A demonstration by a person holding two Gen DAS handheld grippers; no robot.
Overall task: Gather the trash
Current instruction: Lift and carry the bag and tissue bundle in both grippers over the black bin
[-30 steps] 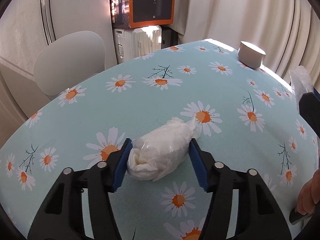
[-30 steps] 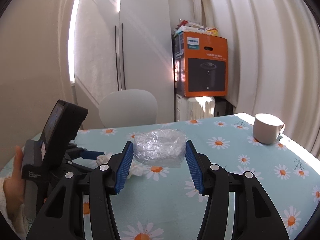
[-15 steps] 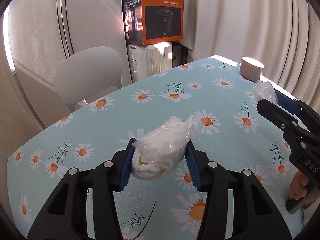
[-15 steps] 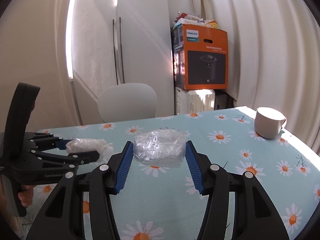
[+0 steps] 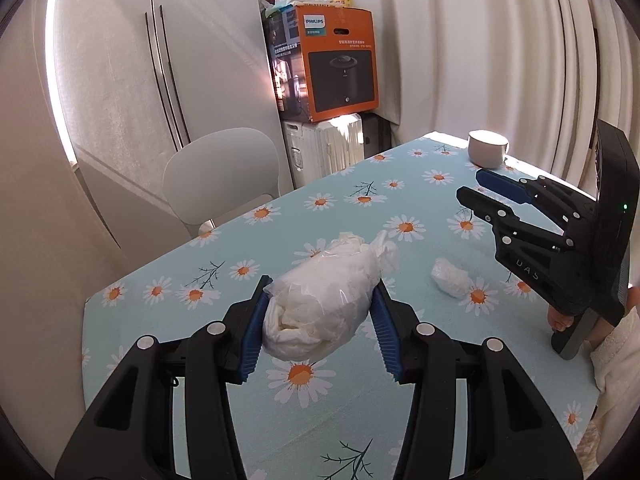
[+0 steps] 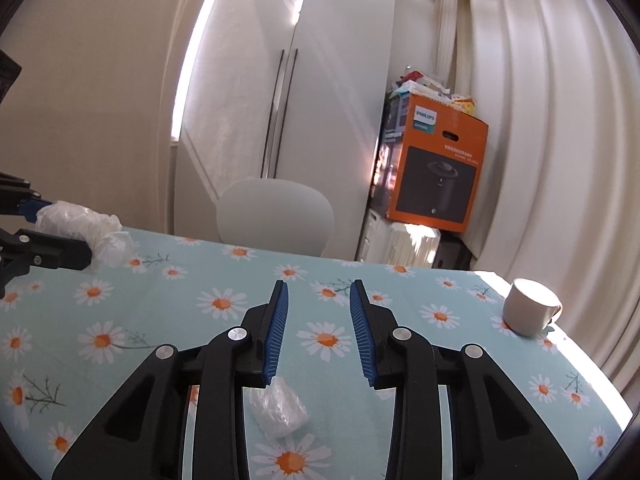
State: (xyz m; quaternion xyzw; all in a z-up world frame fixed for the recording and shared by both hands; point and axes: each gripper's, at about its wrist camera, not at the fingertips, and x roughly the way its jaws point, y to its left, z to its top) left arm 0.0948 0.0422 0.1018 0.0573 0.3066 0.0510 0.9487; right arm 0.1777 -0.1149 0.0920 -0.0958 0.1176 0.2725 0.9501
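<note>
Trash first, left wrist view: the bag (image 5: 320, 312), a clear plastic one stuffed with white tissue, sits clamped between the blue pads of the left gripper (image 5: 318, 326), up off the table (image 5: 400, 420). Looks light and squishy, film probably a bit slick, so I'd grab it across the fat middle like it is now, not by the twisted tail. Pads press both sides, so that one's gripping. A smaller wad (image 5: 450, 278) of crinkled plastic lies on the cloth to the right, below the right gripper (image 5: 474, 186), which hangs above the table with nothing in it.

Right wrist view: the right gripper's (image 6: 318, 332) jaws are closing, only partly apart, and there's nothing between them, just daisy cloth behind. The wad (image 6: 278, 412) sits on the table low in the frame, behind the pads near the left finger (image 6: 276, 332), not touching as far as I can tell. It'd crush to nothing, weighs nothing too I guess. Bag (image 6: 80, 226) shows far left in the other gripper (image 6: 44, 228). Mug (image 6: 528, 312) over at the right edge.
</note>
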